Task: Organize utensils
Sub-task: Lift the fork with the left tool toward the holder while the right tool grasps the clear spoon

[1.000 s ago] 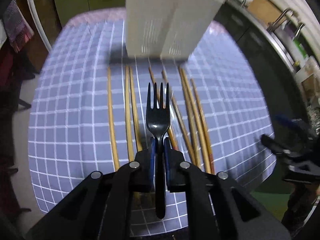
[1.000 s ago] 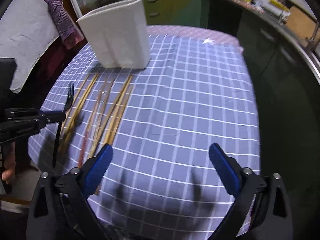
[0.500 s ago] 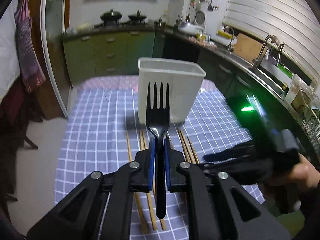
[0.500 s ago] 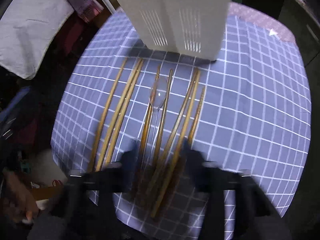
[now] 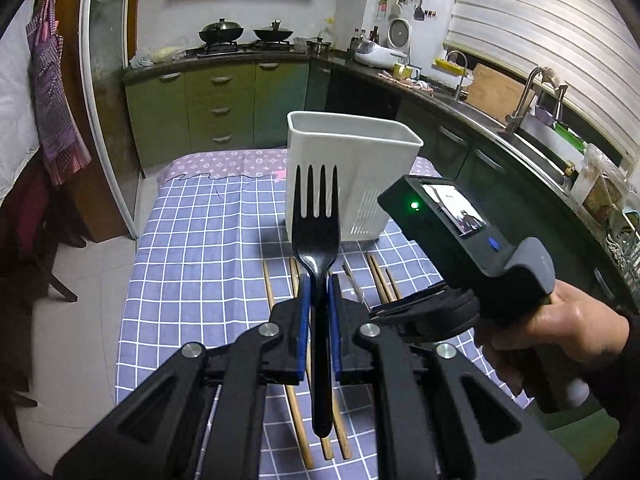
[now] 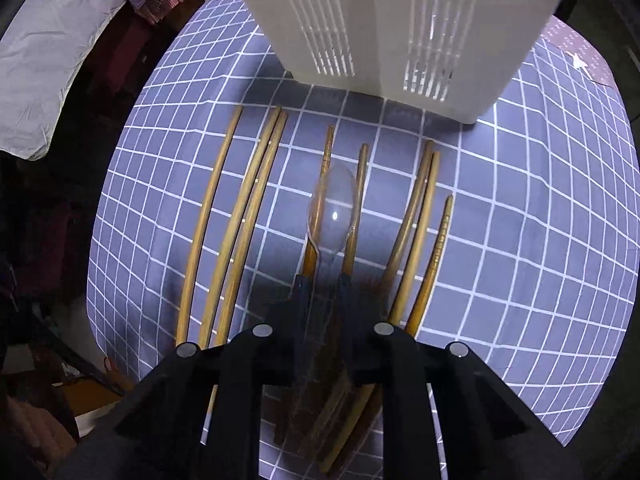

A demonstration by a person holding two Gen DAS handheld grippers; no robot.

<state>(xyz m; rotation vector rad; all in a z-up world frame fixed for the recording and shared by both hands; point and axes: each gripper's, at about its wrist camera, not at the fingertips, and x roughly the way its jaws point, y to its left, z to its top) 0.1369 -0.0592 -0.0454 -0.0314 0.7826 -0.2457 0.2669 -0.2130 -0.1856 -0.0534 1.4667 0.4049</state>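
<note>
My left gripper (image 5: 318, 280) is shut on a black plastic fork (image 5: 316, 216) and holds it tines up above the table, in front of the white slotted utensil holder (image 5: 352, 184). My right gripper (image 6: 325, 284) points steeply down over a row of wooden chopsticks (image 6: 248, 216). Its jaws are closing, with the thin handle of a clear plastic spoon (image 6: 334, 208) between them. A gap still shows on each side of the handle. The spoon lies bowl toward the holder (image 6: 400, 20), over two middle chopsticks. In the left wrist view a hand holds the right gripper (image 5: 400, 310) low over the chopsticks (image 5: 296, 412).
A blue checked cloth (image 6: 520, 240) covers the table, with bare cloth to the right of the chopsticks. The table's left edge (image 5: 128, 304) drops to a tiled floor. Green cabinets (image 5: 224, 108) and a counter with a sink (image 5: 520, 140) stand behind.
My left gripper rose and tilted up with the fork, bringing the kitchen into view. My right gripper swung left over the chopsticks, dropped, and its jaws went from wide apart to narrow around the spoon handle.
</note>
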